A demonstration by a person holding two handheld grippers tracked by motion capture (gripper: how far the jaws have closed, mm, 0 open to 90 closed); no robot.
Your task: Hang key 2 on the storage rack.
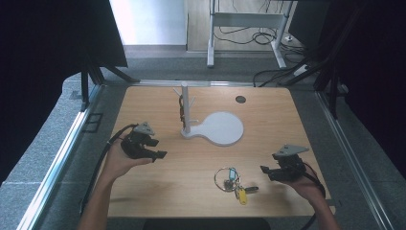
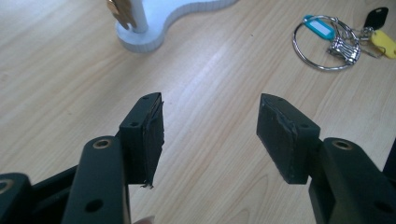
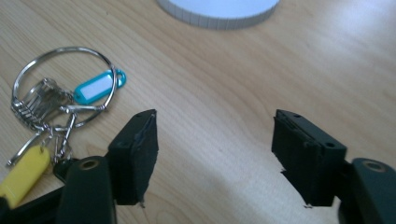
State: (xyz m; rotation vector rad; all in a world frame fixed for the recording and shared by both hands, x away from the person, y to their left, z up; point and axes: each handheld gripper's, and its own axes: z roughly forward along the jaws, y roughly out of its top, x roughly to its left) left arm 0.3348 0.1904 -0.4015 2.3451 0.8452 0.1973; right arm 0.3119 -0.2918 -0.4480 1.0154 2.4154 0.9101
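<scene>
Judging by the stand (image 1: 186, 109), we should lift the keys (image 1: 232, 180) near the worktop's front edge by the big ring. Both the left gripper (image 1: 154, 148) and the right gripper (image 1: 266, 172) have their jaws released, holding nothing.

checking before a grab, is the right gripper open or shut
Open. In the right gripper view its two black jaws stand wide apart over bare wood, holding nothing; the right gripper sits beside the metal key ring with coloured tags.

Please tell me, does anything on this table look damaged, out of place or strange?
Mostly tidy. The black rubber pads of the left gripper look worn, with frayed bits at the lower edge. The metal key ring with blue and yellow tags lies flat on the wooden table, not on the white peg stand.
</scene>
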